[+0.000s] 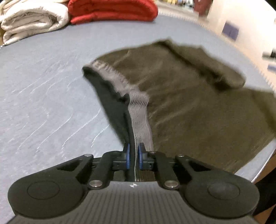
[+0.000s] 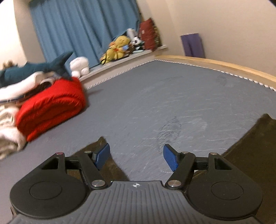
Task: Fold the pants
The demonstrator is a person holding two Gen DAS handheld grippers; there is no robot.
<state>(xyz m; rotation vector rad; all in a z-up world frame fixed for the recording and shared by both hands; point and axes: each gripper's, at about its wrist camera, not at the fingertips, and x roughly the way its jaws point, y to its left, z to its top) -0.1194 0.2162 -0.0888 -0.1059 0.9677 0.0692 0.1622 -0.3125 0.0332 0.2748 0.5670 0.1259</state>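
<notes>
While my left gripper [image 1: 134, 156] has its jaws clamped on the grey waistband [image 1: 138, 106] of the brown pants [image 1: 189, 106] (lying on the blue-grey bed [image 1: 51, 86]), my right gripper [image 2: 136, 158] hangs above the bed, jaws apart, nothing between them.

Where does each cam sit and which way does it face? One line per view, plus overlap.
Left wrist: on the left gripper, looking down along its fingers, shut on the grey waistband of the olive pants spread on the blue-grey bed; only the gripper shows.
Right wrist: on the right gripper, facing across the bed toward the blue curtain and the plush toys; fingers open, nothing between them.
Shared: bed, pants, red folded blanket.
</notes>
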